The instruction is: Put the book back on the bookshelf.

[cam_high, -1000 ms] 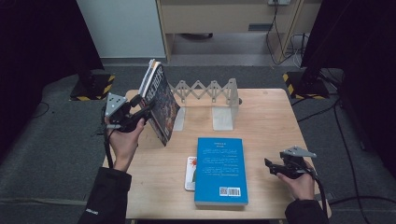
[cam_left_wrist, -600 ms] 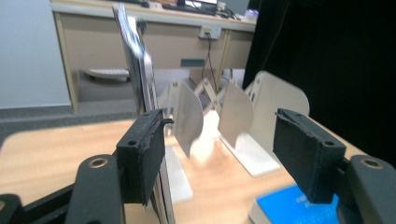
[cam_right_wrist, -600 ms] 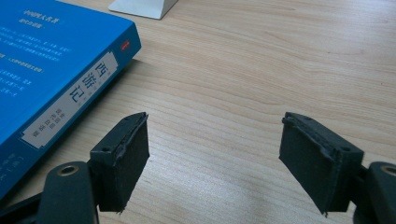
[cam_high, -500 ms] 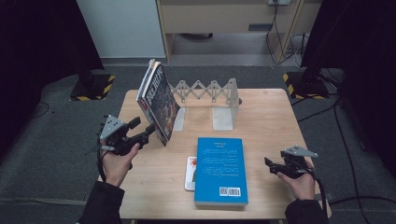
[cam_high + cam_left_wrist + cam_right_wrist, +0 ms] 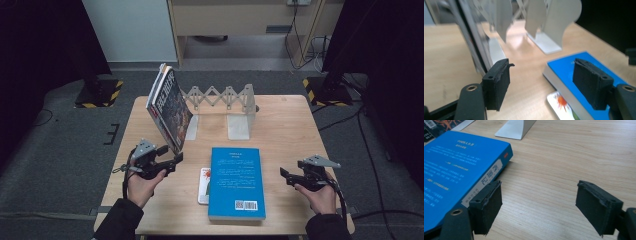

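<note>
A dark-covered book [image 5: 170,107] stands tilted against the left end of a grey folding book rack [image 5: 220,97]; it is blurred in the left gripper view [image 5: 471,45]. A blue book [image 5: 236,180] lies flat mid-table. My left gripper [image 5: 175,159] hovers low in front of the leaning book and apart from it. It is open, its jaws have just been opening, and nothing is between them [image 5: 541,72]. My right gripper [image 5: 284,174] is right of the blue book [image 5: 451,167]. It is also open and empty [image 5: 539,195], and its jaws have just been opening.
A small white card with an orange picture [image 5: 204,182] pokes out from under the blue book's left edge. The rack's right bookend [image 5: 241,117] stands behind the blue book. Bare wooden table [image 5: 285,130] lies between the right gripper and the rack.
My left gripper has come away from the leaning book's near edge and sunk toward the table's front left. The book stays propped on the rack. The right hand has kept still.
</note>
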The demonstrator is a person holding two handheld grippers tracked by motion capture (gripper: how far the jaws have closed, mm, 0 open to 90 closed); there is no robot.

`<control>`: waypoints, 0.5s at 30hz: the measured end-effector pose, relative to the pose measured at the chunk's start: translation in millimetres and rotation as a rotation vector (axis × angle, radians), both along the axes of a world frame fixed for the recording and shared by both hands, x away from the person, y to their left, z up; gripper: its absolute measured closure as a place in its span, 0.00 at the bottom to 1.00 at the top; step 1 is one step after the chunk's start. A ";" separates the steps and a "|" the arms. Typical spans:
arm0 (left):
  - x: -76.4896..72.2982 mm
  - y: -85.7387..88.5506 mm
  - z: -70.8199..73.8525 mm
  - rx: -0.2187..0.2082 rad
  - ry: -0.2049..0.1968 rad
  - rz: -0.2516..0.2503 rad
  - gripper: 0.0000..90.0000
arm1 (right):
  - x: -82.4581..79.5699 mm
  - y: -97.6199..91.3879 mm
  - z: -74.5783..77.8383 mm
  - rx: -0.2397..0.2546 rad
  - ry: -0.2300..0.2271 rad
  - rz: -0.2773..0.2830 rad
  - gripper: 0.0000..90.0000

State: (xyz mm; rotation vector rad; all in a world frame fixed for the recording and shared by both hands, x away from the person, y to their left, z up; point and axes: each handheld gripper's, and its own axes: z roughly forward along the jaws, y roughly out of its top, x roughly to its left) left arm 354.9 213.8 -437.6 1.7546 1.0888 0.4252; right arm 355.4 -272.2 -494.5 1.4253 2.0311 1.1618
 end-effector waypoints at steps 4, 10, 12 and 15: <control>0.2 -12.8 -10.0 0.024 0.027 -0.037 0.32 | 0.0 4.9 0.2 0.016 0.008 0.009 0.24; 1.2 -32.8 -22.7 0.036 0.081 -0.104 0.31 | 1.2 13.2 1.2 0.022 0.009 0.028 0.22; 1.4 -39.0 -26.0 0.052 0.091 -0.127 0.31 | 1.4 16.9 1.4 0.036 0.018 0.032 0.22; 1.5 -46.3 -29.8 0.075 0.106 -0.153 0.30 | 2.3 21.7 0.7 0.034 0.013 0.059 0.23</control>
